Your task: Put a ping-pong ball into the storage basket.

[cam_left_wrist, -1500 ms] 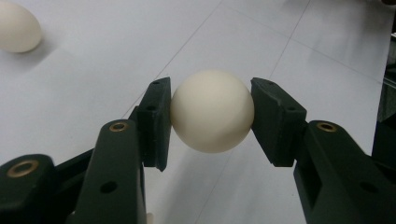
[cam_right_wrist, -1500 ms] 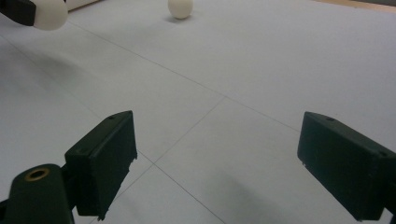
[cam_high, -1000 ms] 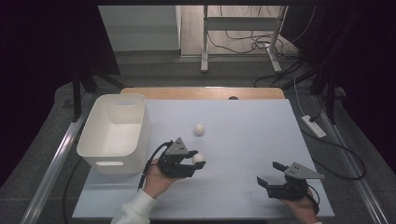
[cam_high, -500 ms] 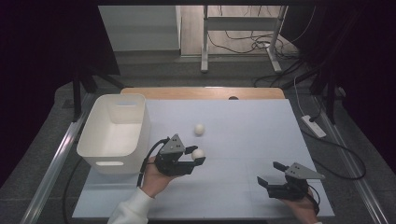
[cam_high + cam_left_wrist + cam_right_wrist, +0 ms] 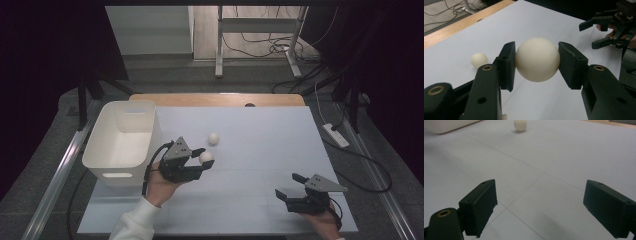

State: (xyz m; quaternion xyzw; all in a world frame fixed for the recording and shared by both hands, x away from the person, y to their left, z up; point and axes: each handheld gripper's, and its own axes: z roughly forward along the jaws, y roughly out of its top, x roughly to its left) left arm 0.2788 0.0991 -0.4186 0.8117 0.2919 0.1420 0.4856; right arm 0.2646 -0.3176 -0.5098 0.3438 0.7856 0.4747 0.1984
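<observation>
A: Start with the big things. What carries it all?

B: A pale blue-white table (image 5: 260, 165), and on it, to the left of the left claw (image 5: 202, 160), a white rectangular plastic bin (image 5: 122, 142) with its mouth up.

A: And that claw, what is its state?

B: It grips a cream round ball (image 5: 537, 59): in the left gripper view both black pads press the ball's sides, and it looks lifted clear of the table. In the high view the ball (image 5: 206, 157) sits at the claw's tip, which points away from the bin.

A: So which way does the coming move go?

B: I judge toward the bin. It stands just beside the hand that holds this claw, on the side opposite the tip, so the claw must swing back over the rim. A ball has no long axis, so no turning matters.

A: The other claw?

B: The right claw (image 5: 292, 187) stands open with nothing between its jaws, well apart from the bin. The left is clearly nearer.

A: Anything smaller?

B: A second cream ball (image 5: 213, 138) lies on the table just beyond the left claw's tip.
</observation>
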